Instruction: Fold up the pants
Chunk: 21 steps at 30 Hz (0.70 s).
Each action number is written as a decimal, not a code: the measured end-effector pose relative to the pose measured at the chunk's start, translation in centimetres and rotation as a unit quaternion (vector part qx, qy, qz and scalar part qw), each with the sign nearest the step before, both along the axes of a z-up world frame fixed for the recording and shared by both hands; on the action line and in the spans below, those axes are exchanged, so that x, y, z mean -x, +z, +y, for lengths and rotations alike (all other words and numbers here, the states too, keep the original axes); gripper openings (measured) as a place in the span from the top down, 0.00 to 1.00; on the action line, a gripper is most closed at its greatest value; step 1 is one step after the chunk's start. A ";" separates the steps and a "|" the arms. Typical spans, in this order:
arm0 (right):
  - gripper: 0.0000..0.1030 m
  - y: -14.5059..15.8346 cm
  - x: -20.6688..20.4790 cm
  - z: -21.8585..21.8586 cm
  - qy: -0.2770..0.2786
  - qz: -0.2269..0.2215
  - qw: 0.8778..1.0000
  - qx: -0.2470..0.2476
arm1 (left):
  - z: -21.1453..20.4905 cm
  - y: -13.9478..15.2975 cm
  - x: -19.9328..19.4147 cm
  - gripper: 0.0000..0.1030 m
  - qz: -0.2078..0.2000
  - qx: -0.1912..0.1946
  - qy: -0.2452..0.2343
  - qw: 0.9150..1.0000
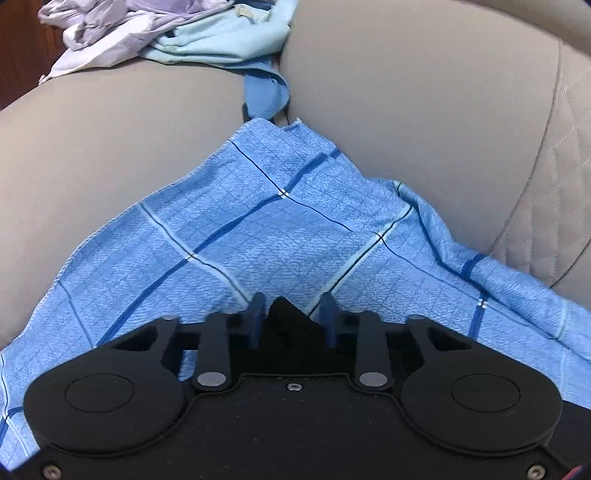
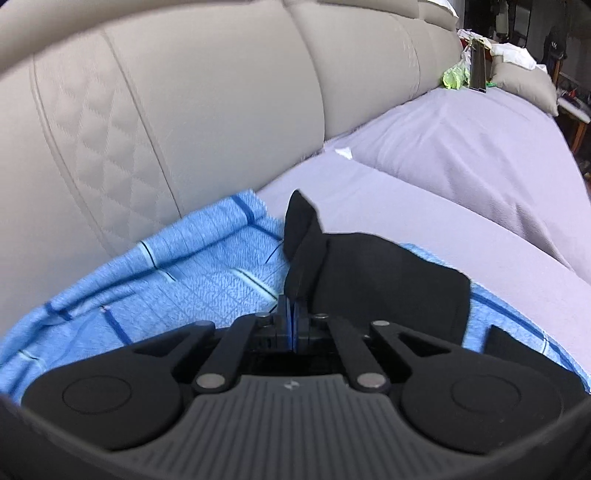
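The pants are black fabric. In the left wrist view a small black peak of them (image 1: 286, 321) stands between the blue pads of my left gripper (image 1: 293, 306), which is shut on it; the rest is hidden under the gripper body. In the right wrist view my right gripper (image 2: 291, 306) is shut tight on a black fold, and the black pants (image 2: 388, 280) spread up and to the right from the pads, with one corner sticking upward. Both grippers sit low over a blue checked cloth (image 1: 258, 229) (image 2: 184, 280) lying on the sofa.
Grey sofa seat cushions (image 1: 110, 140) lie on both sides, with a quilted backrest (image 2: 184, 110) behind. A pile of lilac and light blue clothes (image 1: 147, 33) sits at the far left. A lilac sheet (image 2: 461, 166) covers the seat to the right. Clutter (image 2: 458, 75) stands at the sofa's far end.
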State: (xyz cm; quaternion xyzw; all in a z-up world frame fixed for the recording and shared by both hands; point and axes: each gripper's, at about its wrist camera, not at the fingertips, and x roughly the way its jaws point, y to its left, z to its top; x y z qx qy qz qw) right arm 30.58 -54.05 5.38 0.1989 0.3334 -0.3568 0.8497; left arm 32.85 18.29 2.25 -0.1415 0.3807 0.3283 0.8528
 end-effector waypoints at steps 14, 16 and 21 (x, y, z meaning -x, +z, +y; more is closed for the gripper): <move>0.98 4.3 13.5 -2.1 -0.001 -0.094 0.996 -0.010 | -1.0 8.0 10.4 0.79 -0.088 -0.017 -0.084 0.992; 0.98 4.0 16.4 -2.4 -0.016 -0.114 0.993 -0.023 | -1.1 8.6 12.6 0.79 -0.098 -0.019 -0.091 0.991; 0.98 1.9 22.7 -3.0 -0.068 -0.128 0.989 -0.035 | -1.4 9.7 18.0 0.93 -0.105 -0.027 -0.099 0.989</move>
